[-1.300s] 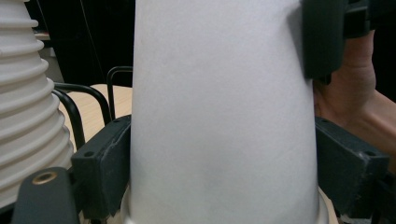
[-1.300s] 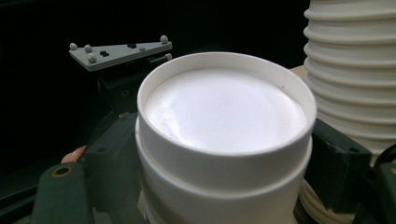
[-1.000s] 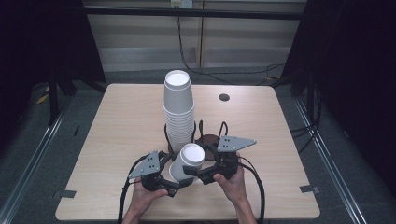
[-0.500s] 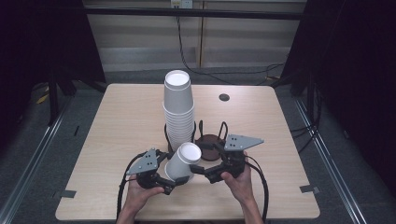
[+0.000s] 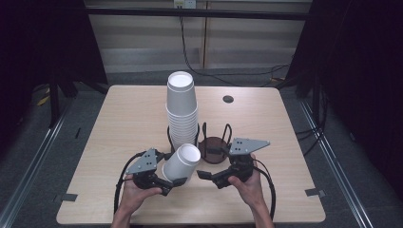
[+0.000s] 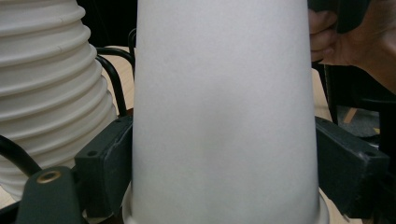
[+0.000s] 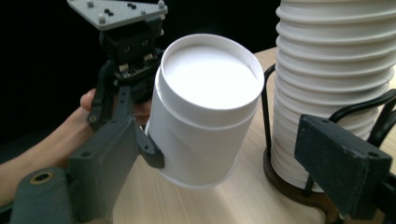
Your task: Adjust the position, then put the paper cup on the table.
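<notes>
A person's two hands worked a pair of handheld grippers over a pale wooden surface (image 5: pixel 119 123) at the near edge, seen from the high view. The left gripper (image 5: pixel 175 182) had its fingers clamped on the lower end of a single white paper cup (image 5: pixel 182 162), held tilted with its closed base raised and turned away from the person (the left gripper view showed the black fingers (image 6: pixel 105 165) pressed against either side of the cup's wall (image 6: pixel 224 116)). The cup hung just above the surface, close in front of a tall stack of white cups (image 5: pixel 181 109), which stood upturned in a black wire holder (image 5: pixel 169 137); whether the held cup touched the stack could not be told.

The right gripper (image 5: pixel 208 178), topped by a grey three-cornered plate (image 5: pixel 248 145), sat just to the right of the cup with its fingers apart and nothing between them. In the right gripper view those fingers (image 7: pixel 343 163) framed the cup (image 7: pixel 205 107) and the left gripper (image 7: pixel 126 56) beyond it, without touching either.

A second, round dark holder (image 5: pixel 213 146) stood beside the stack, just behind the right gripper. A small dark disc (image 5: pixel 228 99) lay farther back on the surface, well apart from everything else.
</notes>
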